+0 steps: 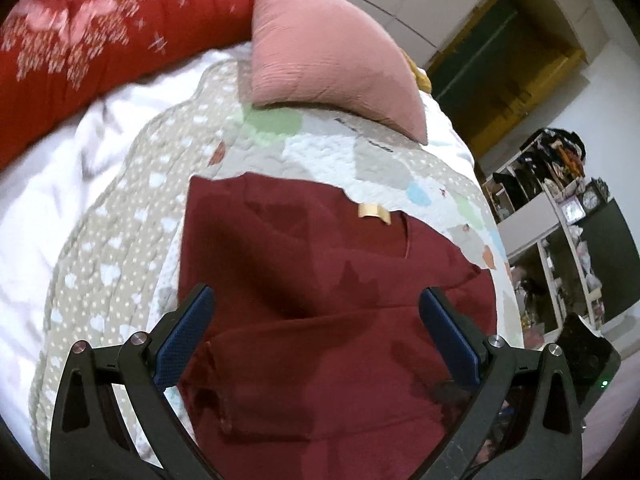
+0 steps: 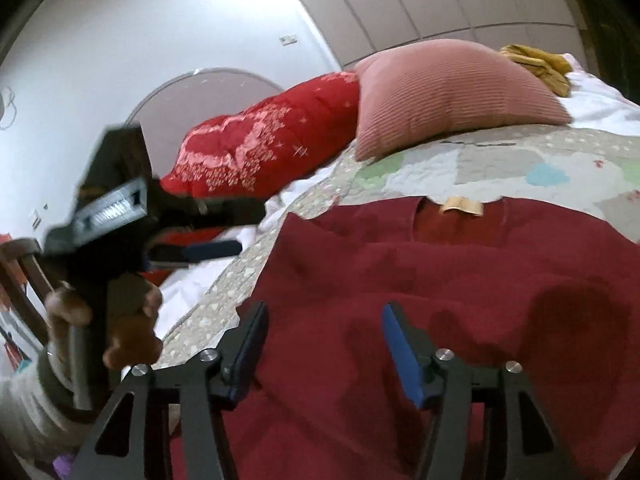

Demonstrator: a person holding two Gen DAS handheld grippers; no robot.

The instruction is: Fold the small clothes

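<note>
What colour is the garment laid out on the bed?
Dark red garment, with a small tan neck label; clearest in the left wrist view.

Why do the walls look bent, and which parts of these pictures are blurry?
Both views bulge from the fisheye lens, with dark corners. Left wrist view: the red patterned quilt is smeared, while the maroon garment is fairly sharp. Right wrist view: the left gripper and the hand holding it are blurred.
</note>
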